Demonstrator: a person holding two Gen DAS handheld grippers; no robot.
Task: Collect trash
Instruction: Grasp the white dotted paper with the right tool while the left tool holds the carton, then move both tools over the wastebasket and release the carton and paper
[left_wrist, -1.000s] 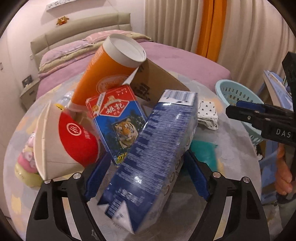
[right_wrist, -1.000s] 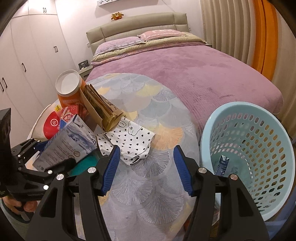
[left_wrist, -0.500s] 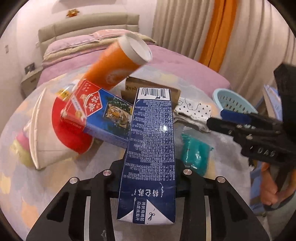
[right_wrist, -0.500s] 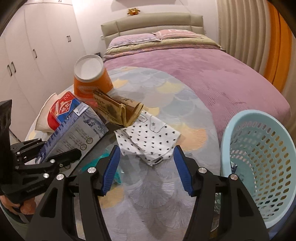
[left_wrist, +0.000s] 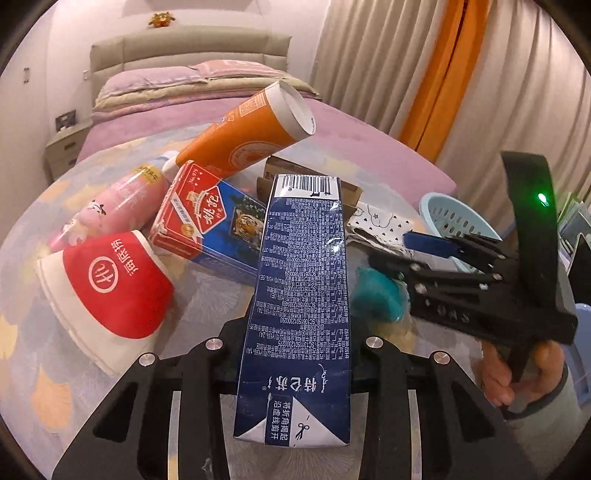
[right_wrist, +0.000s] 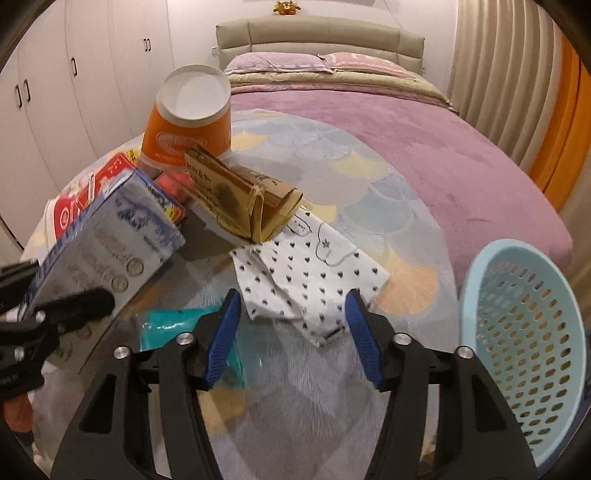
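My left gripper (left_wrist: 301, 332) is shut on a dark blue milk carton (left_wrist: 306, 273), which stands up between its jaws; the right wrist view shows the carton (right_wrist: 110, 240) lifted at the left. My right gripper (right_wrist: 292, 310) hovers low over a crumpled white spotted wrapper (right_wrist: 306, 269). Its jaws are closing with the wrapper's near edge between the blue pads (right_wrist: 225, 332), which do not press on it. A teal packet (right_wrist: 173, 325) lies by its left finger. The pale blue basket (right_wrist: 524, 332) stands to the right.
On the round patterned table (right_wrist: 369, 166) lie an orange cup (left_wrist: 251, 136), a red and blue tiger box (left_wrist: 207, 229), a red and white paper bowl (left_wrist: 110, 291), a pink bottle (left_wrist: 118, 199) and a brown paper bag (right_wrist: 240, 195). A purple bed (right_wrist: 443, 147) lies behind.
My left jaws went from wide apart to clamped on the blue carton, which now stands straight. My right gripper slid left from beside the basket to over the spotted wrapper.
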